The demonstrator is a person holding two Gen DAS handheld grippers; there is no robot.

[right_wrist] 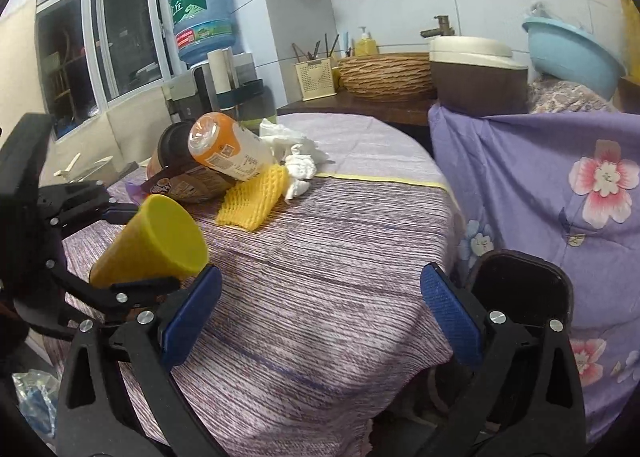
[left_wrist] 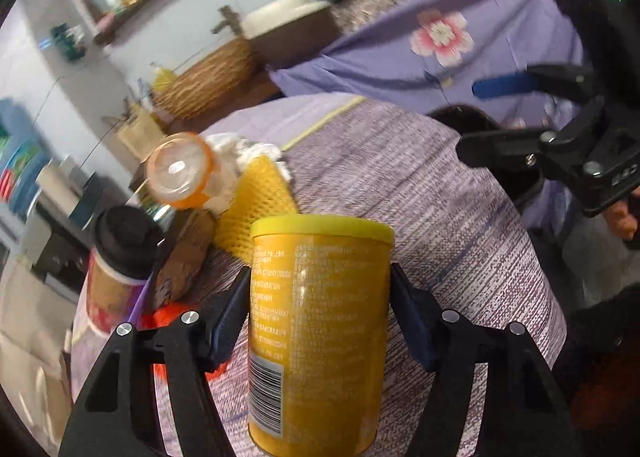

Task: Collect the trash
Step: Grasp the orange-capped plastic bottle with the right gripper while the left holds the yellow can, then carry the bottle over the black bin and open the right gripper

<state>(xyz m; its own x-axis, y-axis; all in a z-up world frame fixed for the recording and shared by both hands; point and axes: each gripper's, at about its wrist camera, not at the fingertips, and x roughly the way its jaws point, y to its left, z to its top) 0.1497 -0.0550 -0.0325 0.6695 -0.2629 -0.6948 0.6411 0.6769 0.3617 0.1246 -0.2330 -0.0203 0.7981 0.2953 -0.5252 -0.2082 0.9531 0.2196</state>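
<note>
My left gripper (left_wrist: 320, 293) is shut on a yellow can (left_wrist: 316, 329) with a yellow lid and holds it above the round table; the can also shows in the right wrist view (right_wrist: 154, 243), held by the left gripper (right_wrist: 132, 249). My right gripper (right_wrist: 320, 317) is open and empty over the table's near edge; it also shows in the left wrist view (left_wrist: 476, 121). A trash pile lies at the table's far left: an orange bottle (right_wrist: 228, 151), a brown cup with black lid (right_wrist: 176, 173), yellow foam net (right_wrist: 252, 199) and crumpled white tissue (right_wrist: 296, 161).
The table wears a striped purple cloth (right_wrist: 340, 257). A black bin (right_wrist: 520, 293) stands low at the right, by a flowered purple cloth (right_wrist: 560, 185). A counter behind holds a woven basket (right_wrist: 386, 75), a sink (right_wrist: 476, 69) and a blue basin (right_wrist: 572, 53).
</note>
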